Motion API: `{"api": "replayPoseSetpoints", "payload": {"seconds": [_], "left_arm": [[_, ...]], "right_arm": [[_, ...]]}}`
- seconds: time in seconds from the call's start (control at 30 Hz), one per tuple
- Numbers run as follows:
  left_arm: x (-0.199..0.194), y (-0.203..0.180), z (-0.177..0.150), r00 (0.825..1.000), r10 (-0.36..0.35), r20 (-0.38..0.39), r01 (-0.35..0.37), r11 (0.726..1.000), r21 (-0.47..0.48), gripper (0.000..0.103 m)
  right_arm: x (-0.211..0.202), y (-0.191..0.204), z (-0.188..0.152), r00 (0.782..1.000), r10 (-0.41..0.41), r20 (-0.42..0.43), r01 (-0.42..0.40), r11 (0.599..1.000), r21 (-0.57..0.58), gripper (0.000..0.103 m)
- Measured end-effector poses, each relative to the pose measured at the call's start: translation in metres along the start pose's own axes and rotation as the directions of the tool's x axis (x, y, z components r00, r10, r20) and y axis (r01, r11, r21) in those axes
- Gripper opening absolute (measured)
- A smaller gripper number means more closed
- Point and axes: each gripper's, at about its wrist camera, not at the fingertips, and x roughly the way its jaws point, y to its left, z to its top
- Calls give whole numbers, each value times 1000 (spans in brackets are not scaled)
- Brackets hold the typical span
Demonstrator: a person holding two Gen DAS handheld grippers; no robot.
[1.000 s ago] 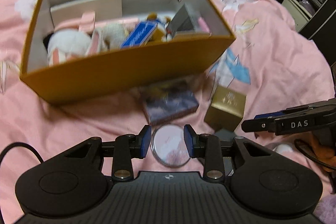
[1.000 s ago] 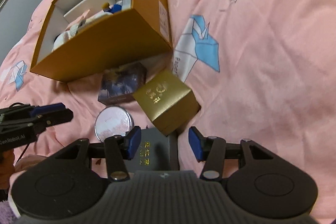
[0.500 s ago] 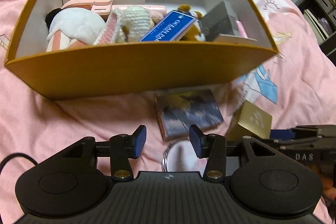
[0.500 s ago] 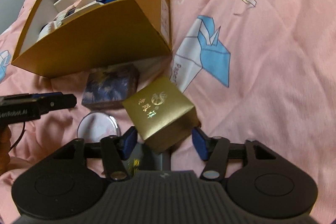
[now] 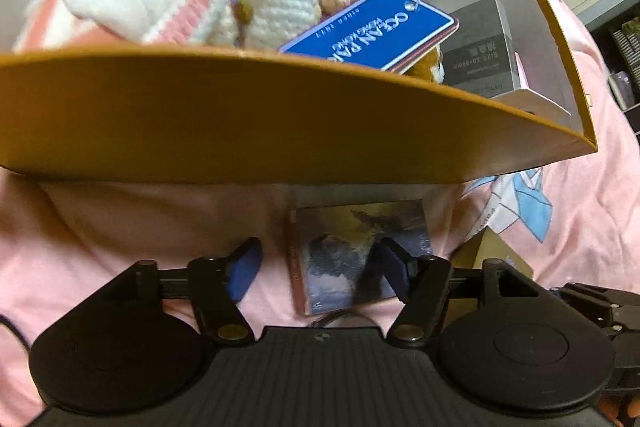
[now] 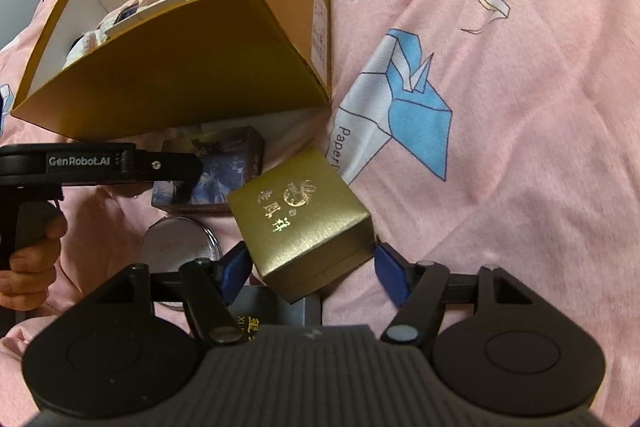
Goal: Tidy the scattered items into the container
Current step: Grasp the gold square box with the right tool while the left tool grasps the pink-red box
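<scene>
Presently our right gripper (image 6: pixel 310 273) stands wide open astride the gold box (image 6: pixel 300 217), which lies on the bedspread (image 6: pixel 500 147) just beside the cardboard box's (image 6: pixel 176 75) near corner. We should seat both fingers squarely on opposite faces before closing, since it sits skewed; our left gripper (image 5: pixel 316 263) is likewise open and empty over the picture case (image 5: pixel 356 247).
</scene>
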Motion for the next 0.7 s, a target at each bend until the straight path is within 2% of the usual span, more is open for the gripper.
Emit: {"api": "replayPoseSetpoints", "payload": {"seconds": [0.13,0.23,0.37,0.47,0.7], "left_arm": [[2,-1,3,1000,-22,-4,22,1000,3,80],[1,-6,3,999,-34,-2,34,999,24,74],[-9,-7,2,999,-18,28,17,1000,18,57],[-19,-8,2,999,-23,39,23,1000,19,50],[-40,-24,-3,996,-76,47,72,994,82,47]], "right_arm": [[3,0,1,1000,-6,0,6,1000,-3,71],[3,4,0,1000,-11,2,11,1000,-7,71],[0,5,-1,1000,-10,11,10,1000,-9,70],[-1,5,-2,1000,-8,21,8,1000,-14,70],[0,6,1,1000,-12,27,12,1000,-26,70]]}}
